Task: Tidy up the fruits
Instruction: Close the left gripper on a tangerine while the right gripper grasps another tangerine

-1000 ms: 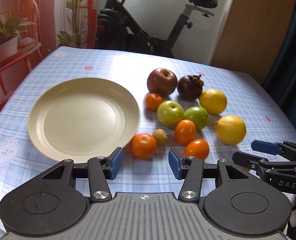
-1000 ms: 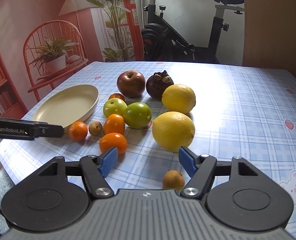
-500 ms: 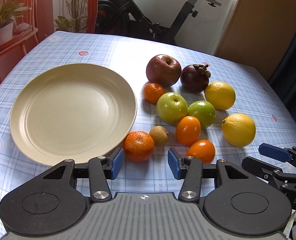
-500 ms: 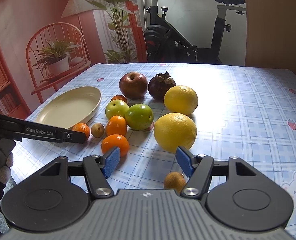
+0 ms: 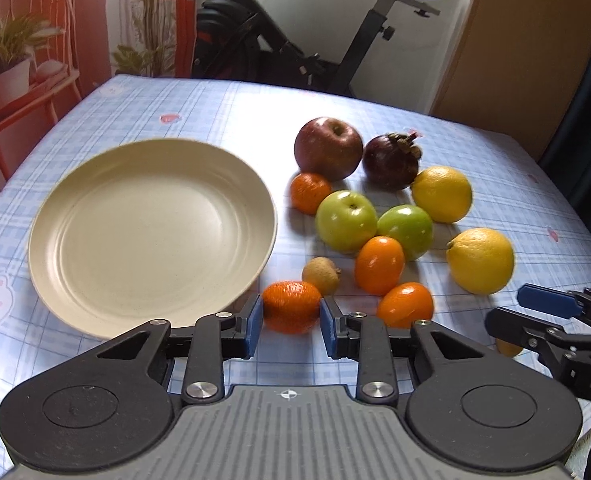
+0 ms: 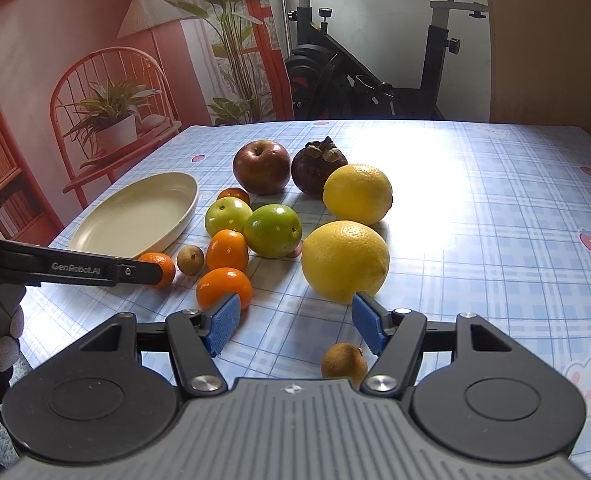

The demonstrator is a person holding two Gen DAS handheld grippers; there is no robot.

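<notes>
Tabletop (image 5: pixel 223 104): covered with a pale blue checked cloth printed with small bears and strawberries.

Plate (image 5: pixel 151 232): cream, round, shallow, on the left part of the tabletop in the left wrist view; nothing on it.

Fruit cluster, right of the plate, all on the cloth:
- red apple (image 5: pixel 328 148), at the far side, just beside a dark mangosteen (image 5: pixel 391 162).
- two lemons: far lemon (image 5: pixel 441 194) and near lemon (image 5: pixel 480 261), at the right edge of the cluster.
- two green apples: paler green apple (image 5: pixel 346 221) and darker green apple (image 5: pixel 405 231), touching each other.
- small far mandarin (image 5: pixel 309 192), between the red apple and the paler green apple.
- two smooth orange fruits: upright orange fruit (image 5: pixel 379 265) and low orange fruit (image 5: pixel 405 305).
- brown longan (image 5: pixel 321 275), near the plate's rim.
- second longan (image 6: pixel 343 364), apart from the cluster, close under the right tongs.
- near mandarin (image 5: pixel 291 306), just off the plate's near-right rim.

Left tongs (image 5: pixel 291 318): closing, both blue pads against the sides of the near mandarin, which sits clamped between them at the cloth.

Right tongs (image 6: pixel 297 324): apart and narrowing slowly, nothing between the pads; near lemon just beyond the right pad, low orange fruit beyond the left pad.
</notes>
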